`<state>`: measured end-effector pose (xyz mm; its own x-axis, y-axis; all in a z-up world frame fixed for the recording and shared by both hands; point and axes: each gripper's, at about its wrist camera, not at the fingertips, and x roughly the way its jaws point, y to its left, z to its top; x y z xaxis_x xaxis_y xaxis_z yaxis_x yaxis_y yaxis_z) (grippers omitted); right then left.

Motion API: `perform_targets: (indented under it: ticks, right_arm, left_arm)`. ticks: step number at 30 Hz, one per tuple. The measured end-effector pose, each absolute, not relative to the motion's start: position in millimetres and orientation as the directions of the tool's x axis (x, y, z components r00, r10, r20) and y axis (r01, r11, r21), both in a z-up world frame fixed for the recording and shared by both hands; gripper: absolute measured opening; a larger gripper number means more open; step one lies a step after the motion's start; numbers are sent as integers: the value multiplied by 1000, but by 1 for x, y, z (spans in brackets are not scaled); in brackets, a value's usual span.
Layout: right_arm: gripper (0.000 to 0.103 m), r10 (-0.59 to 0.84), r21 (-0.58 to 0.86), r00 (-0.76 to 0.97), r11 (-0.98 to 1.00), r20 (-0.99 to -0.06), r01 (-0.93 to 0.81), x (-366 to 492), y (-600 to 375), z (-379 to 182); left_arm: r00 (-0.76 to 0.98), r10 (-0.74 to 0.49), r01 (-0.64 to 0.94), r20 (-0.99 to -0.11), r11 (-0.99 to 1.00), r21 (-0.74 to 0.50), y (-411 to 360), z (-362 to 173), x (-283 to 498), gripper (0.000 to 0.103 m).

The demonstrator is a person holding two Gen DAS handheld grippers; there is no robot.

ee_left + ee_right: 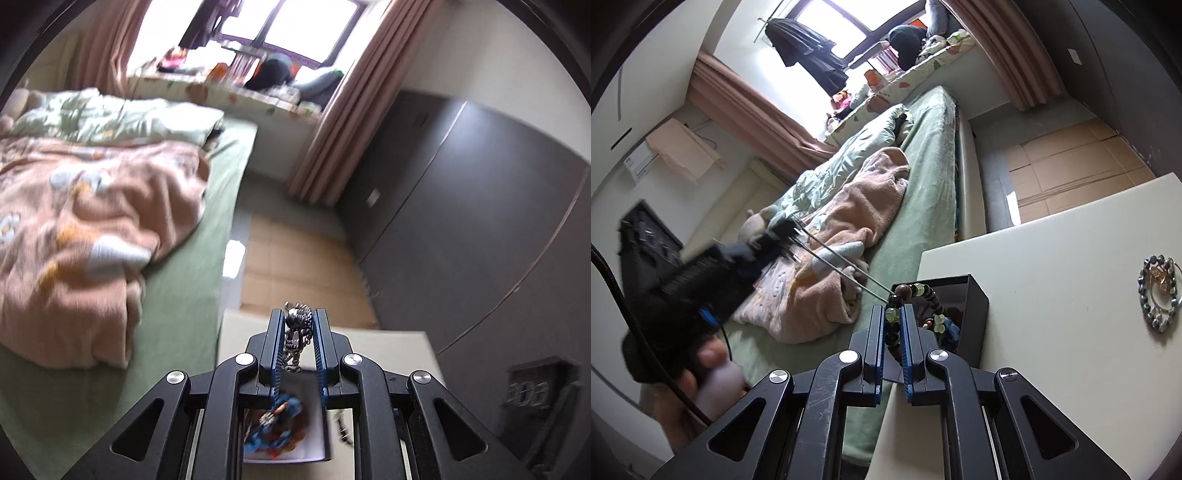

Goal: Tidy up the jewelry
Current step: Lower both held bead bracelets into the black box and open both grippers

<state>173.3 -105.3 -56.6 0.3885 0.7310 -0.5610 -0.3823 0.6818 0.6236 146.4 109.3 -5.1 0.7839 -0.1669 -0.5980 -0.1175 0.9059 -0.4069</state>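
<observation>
surface: cream table (pixel 1052 266) beside green bed (pixel 923 155) | left tool (pixel 299 321) grips silver chain (pixel 297 328) | right tool (pixel 894 314) grips beaded bracelet (pixel 916 291)

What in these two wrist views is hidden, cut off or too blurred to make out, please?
- Left wrist view: the black box is mostly hidden by the left gripper; its contents are blurred.
- Right wrist view: the beaded bracelet partly hides between the right gripper pads.
</observation>
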Motion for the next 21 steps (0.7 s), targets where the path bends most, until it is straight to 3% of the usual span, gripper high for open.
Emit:
perform_targets:
  ticks: [6, 8, 10, 12, 17, 18, 19, 21]
  right_arm:
    - [10, 728, 622, 382, 686, -570, -378, 173, -100, -61]
    - [10, 729, 623, 378, 684, -571, -379, 173, -98, -62]
    - [10, 730, 623, 375, 684, -572, -380, 174, -95, -64]
    - [10, 728, 619, 372, 686, -576, -383, 175, -92, -65]
    - [11, 697, 583, 374, 717, -612, -382, 179, -83, -70]
    - [21, 697, 584, 360, 716, -620, -382, 180, -81, -71]
    - [38, 701, 590, 345, 713, -624, -380, 181, -80, -73]
    - [48, 700, 598, 355, 714, -620, -363, 181, -85, -74]
  left_arm:
    - [715, -180, -173, -675, 891, -420, 116, -28, 155, 19]
    - [706, -192, -182, -681, 881, -437, 120, -31, 155, 28]
    - [712, -180, -198, -678, 875, -441, 124, -30, 151, 50]
    - [723, -161, -212, -672, 874, -438, 127, -28, 148, 59]
    - [716, -174, -214, -676, 867, -449, 130, -29, 146, 60]
    - [713, -175, -215, -679, 867, -449, 129, -29, 147, 60]
    - [710, -178, -214, -682, 867, -449, 129, -30, 147, 60]
    - [707, -182, -209, -683, 869, -449, 127, -30, 148, 60]
